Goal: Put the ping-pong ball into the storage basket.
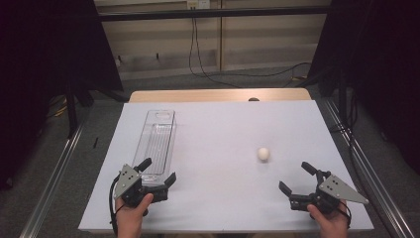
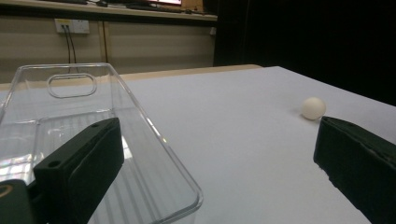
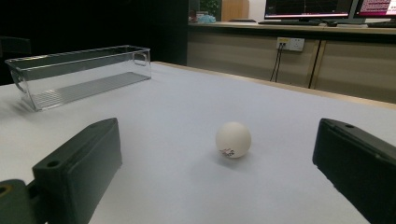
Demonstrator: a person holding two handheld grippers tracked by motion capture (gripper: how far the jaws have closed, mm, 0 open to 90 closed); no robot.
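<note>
A white ball (image 1: 263, 153) rests on the white table (image 1: 218, 129), well to the right of a clear plastic bin (image 1: 156, 141). The left gripper (image 1: 157, 172) sits at the bin's near end, jaws spread wide, one above the bin. The right gripper (image 1: 296, 177) rests near the ball, jaws parted, holding nothing.

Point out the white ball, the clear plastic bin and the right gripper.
white ball (image 3: 233, 139): right gripper view, middle of its front face.
clear plastic bin (image 1: 167, 115): high view, far-end wall, near the handle cut-out.
right gripper (image 1: 295, 177): high view, midway between its open fingertips.
</note>
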